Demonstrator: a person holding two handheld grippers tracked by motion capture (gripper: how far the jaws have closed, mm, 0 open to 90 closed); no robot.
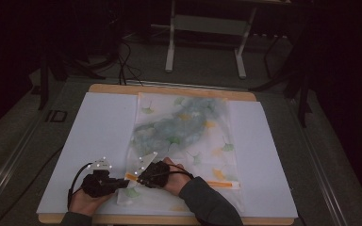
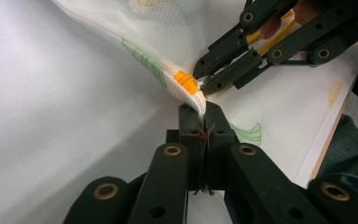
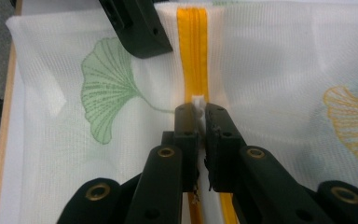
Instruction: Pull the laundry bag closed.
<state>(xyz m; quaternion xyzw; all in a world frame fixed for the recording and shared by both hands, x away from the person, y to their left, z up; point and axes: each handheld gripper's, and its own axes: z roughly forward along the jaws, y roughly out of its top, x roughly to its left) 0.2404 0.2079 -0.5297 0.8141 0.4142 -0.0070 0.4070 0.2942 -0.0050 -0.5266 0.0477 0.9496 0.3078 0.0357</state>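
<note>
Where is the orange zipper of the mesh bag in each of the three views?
High view: orange zipper, a strip across the bag's near end, right of the hands.
Left gripper view: upper centre, at, beside the right tongs.
Right gripper view: vertical band at top centre.
Shared landmark: green leaf print.

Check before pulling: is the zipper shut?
Cannot tell: the orange zipper looks shut ahead of the right gripper; its other stretch is unclear.
</note>
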